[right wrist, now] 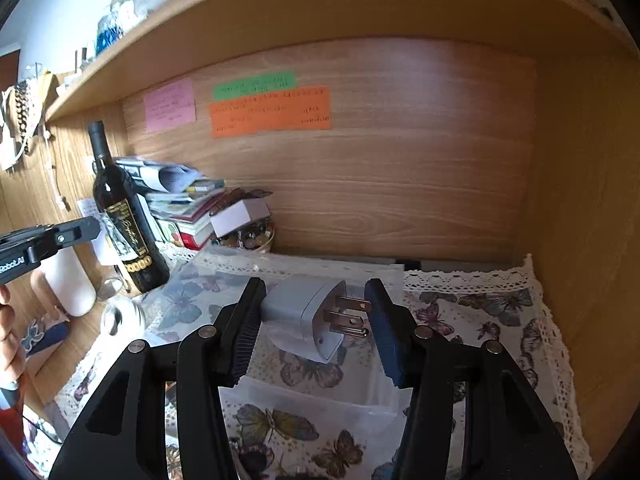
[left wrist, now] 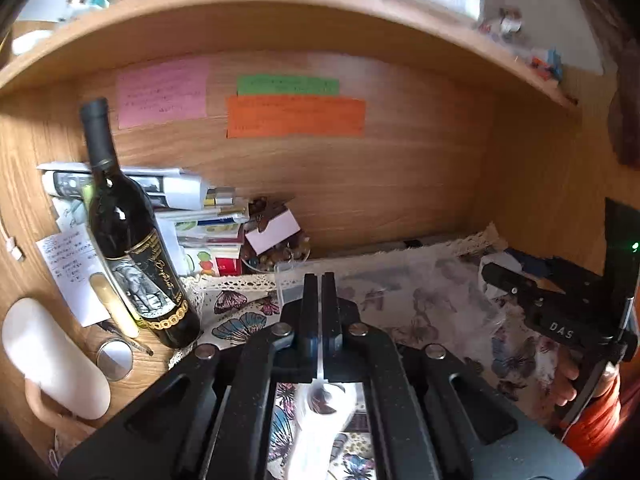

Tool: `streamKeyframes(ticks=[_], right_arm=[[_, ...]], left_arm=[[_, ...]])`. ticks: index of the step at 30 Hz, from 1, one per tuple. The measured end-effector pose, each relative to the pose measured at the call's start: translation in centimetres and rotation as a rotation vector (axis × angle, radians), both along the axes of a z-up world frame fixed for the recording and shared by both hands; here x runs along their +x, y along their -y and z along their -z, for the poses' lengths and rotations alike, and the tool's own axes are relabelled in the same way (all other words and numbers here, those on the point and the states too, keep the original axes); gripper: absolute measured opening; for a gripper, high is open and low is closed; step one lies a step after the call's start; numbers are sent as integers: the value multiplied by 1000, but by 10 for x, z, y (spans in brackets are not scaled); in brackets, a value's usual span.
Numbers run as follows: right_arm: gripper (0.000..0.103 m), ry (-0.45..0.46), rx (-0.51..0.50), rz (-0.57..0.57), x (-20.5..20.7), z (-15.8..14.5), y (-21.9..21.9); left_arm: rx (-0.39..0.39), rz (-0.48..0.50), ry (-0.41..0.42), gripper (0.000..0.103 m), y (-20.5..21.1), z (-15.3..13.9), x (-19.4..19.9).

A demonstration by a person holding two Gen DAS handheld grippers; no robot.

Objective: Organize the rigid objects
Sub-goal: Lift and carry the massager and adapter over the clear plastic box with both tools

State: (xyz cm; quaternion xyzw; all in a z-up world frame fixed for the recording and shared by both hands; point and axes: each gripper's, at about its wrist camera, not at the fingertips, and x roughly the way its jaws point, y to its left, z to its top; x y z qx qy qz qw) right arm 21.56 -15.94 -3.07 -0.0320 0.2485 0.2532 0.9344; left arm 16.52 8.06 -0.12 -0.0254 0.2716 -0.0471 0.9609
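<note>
My right gripper (right wrist: 314, 312) is closed on a grey plug adapter (right wrist: 308, 314) with metal prongs, held just above a clear plastic organizer box (right wrist: 320, 396) on the butterfly cloth (right wrist: 480, 320). One finger presses the body, the other the prong tips. My left gripper (left wrist: 320, 300) is shut on a thin clear-white object with a round metal part (left wrist: 324, 396), held over the cloth (left wrist: 420, 300). The right gripper also shows at the right of the left wrist view (left wrist: 552, 312). The left gripper appears at the left edge of the right wrist view (right wrist: 52, 240).
A dark wine bottle (left wrist: 128, 240) stands at the left beside a pile of papers and boxes (left wrist: 200, 220) and a bowl of beads (left wrist: 280, 252). A white bottle (left wrist: 52, 360) and a small round tin (left wrist: 114, 358) lie left. Coloured notes (left wrist: 296, 116) hang on the wooden back wall.
</note>
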Motion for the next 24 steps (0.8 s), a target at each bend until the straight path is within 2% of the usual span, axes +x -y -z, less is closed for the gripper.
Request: streamKeyframes(ticks=[5, 7, 9, 11, 13, 15, 24], right_arm=[[48, -34, -26, -14, 6, 12, -6], [48, -38, -35, -19, 5, 14, -7], [48, -37, -40, -20, 5, 14, -7], [48, -38, -48, -16, 6, 14, -8], [48, -44, -53, -13, 7, 16, -9], [48, -55, -53, -10, 8, 17, -8], [48, -70, -63, 10, 2, 22, 1]], left_arm=[[21, -10, -76, 6, -4, 27, 1], [29, -1, -101, 16, -6, 37, -5], [30, 1, -122, 36, -7, 45, -14], [31, 17, -146, 43, -7, 55, -19], [41, 33, -171, 44, -3, 66, -26], [36, 61, -208, 53, 2, 78, -33], [36, 155, -326, 63, 33, 125, -53]])
